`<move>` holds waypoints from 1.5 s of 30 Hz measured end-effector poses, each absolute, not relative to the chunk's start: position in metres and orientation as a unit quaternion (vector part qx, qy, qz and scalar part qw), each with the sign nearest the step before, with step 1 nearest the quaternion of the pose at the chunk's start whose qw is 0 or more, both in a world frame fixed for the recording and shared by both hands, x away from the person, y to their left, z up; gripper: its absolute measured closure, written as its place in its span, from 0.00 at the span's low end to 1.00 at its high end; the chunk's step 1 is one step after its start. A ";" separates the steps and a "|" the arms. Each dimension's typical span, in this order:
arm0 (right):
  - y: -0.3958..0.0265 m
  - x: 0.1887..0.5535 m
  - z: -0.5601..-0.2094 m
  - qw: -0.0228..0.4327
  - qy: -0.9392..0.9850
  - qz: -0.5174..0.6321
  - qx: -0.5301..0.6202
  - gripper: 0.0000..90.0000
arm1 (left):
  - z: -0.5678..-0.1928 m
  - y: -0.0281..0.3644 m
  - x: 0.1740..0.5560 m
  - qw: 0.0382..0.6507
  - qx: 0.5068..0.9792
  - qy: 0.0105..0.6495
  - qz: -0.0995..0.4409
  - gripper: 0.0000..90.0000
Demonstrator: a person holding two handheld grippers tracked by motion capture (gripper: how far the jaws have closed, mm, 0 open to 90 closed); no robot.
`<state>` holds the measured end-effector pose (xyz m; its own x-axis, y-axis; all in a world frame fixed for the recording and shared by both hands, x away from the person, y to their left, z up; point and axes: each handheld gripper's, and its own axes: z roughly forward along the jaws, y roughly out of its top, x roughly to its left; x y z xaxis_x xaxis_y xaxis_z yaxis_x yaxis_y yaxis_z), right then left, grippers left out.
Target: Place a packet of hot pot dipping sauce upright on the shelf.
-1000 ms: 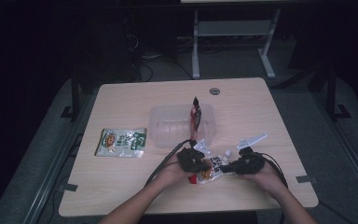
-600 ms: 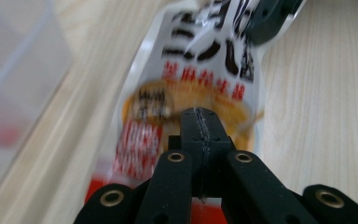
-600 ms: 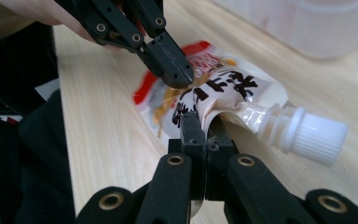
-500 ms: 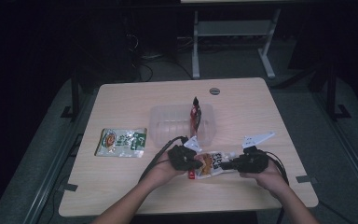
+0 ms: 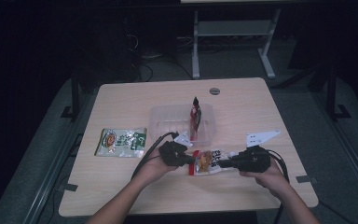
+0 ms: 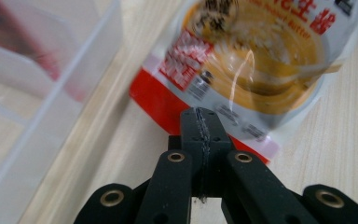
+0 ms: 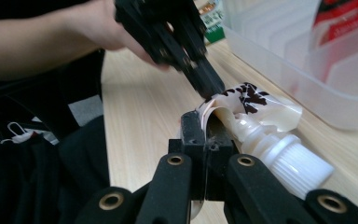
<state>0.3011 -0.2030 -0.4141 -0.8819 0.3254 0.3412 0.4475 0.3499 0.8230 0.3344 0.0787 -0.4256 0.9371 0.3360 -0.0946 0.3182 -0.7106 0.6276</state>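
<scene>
A spouted snack pouch (image 5: 209,160) with orange print and a red bottom edge hangs just above the table's front, stretched between both grippers. My left gripper (image 5: 192,162) is shut on its red bottom edge; in the left gripper view the jaws (image 6: 200,119) pinch that edge of the pouch (image 6: 261,56). My right gripper (image 5: 225,163) is shut on the opposite end; in the right gripper view its jaws (image 7: 204,123) clamp the pouch (image 7: 256,105) beside the white screw cap (image 7: 291,165). The left gripper (image 7: 209,84) shows beyond, gripping the far end.
A clear plastic bin (image 5: 168,122) stands mid-table behind the pouch, with a red packet (image 5: 195,119) upright inside it. A green and white packet (image 5: 121,142) lies flat at the left. The bin's wall (image 6: 42,88) is close beside the left gripper.
Both hands have risen a little with the pouch. The left hand has shifted left, so the pouch now lies stretched out between the two grippers.
</scene>
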 end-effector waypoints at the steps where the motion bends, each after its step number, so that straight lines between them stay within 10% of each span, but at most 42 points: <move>1: -0.202 0.300 -0.413 0.061 -0.818 -0.523 -0.232 0.99 | -0.427 0.076 0.333 0.334 0.926 0.174 0.010 1.00; 20: -0.194 0.297 -0.400 0.062 -0.809 -0.548 -0.205 0.99 | -0.439 0.040 0.318 0.341 0.930 0.134 -0.020 0.99; 45: -0.208 0.303 -0.369 0.014 -0.820 -0.539 -0.195 0.99 | -0.427 0.143 0.297 0.357 0.909 0.216 -0.010 0.63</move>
<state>0.3034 -0.2077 -0.3687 -0.9235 0.3043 0.2337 0.3353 0.3437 0.8772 0.2973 0.1429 -0.4273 0.9064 0.3853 -0.1731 0.4000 -0.6512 0.6450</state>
